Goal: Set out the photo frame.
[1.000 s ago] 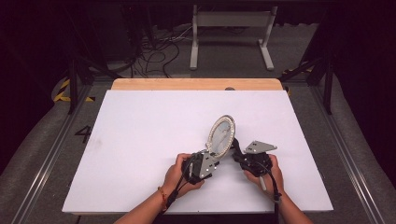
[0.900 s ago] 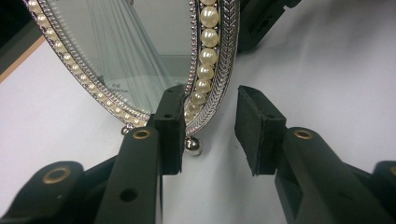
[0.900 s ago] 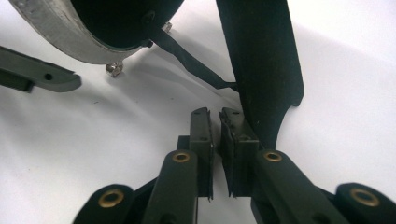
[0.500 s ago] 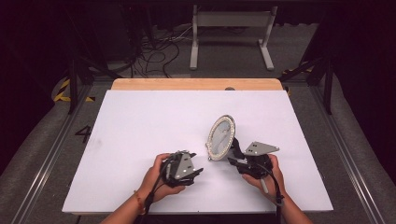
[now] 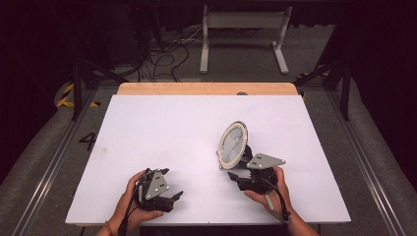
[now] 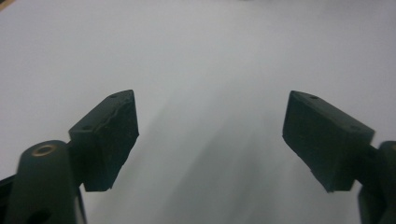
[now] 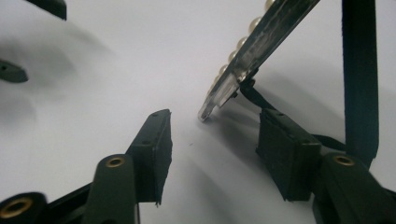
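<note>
With both claws just opened wide and empty, the right claw (image 5: 235, 175), right of centre, could topple the propped oval frame (image 5: 232, 145) just beside it.

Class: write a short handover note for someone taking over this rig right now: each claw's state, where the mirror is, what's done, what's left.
Left claw: open, holding nothing, above bare white table.
Right claw: has just been opening; nothing gripped, mirror's lower edge just ahead of its pads.
Oval pearl-rimmed mirror: standing tilted on its black stand, right of centre.
Done: mirror set up and released.
Left: probably only withdrawing the right claw carefully.
</note>
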`<state>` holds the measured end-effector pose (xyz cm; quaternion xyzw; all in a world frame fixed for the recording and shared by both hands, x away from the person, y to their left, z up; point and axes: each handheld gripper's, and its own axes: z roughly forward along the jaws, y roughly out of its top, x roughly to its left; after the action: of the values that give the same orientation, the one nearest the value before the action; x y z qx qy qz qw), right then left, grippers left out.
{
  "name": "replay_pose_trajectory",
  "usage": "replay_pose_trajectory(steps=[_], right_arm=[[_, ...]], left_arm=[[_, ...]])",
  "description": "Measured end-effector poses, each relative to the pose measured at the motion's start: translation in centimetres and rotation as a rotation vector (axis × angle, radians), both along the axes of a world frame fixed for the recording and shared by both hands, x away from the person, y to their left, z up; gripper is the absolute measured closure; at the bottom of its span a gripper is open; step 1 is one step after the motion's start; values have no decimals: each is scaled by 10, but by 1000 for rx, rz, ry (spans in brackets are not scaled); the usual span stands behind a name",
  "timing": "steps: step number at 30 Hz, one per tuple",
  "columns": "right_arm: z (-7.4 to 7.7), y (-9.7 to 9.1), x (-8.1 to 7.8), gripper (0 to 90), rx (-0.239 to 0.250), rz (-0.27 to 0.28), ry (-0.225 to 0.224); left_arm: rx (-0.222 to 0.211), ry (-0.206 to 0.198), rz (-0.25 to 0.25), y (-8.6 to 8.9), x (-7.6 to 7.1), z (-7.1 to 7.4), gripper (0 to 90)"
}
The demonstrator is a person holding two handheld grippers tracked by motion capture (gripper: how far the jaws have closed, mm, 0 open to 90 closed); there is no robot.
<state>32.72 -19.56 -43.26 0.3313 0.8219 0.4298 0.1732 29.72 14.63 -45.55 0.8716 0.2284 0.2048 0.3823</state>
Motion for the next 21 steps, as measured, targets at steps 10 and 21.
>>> replay_pose_trajectory(steps=[10,21], right_arm=[[7,2,11,421,77,-46,-4],[-2,16,22,467,125,-96,17]], left_arm=[[-33,24,17,6,5,-5,107],[-55,26,24,7,7,-7,102]])
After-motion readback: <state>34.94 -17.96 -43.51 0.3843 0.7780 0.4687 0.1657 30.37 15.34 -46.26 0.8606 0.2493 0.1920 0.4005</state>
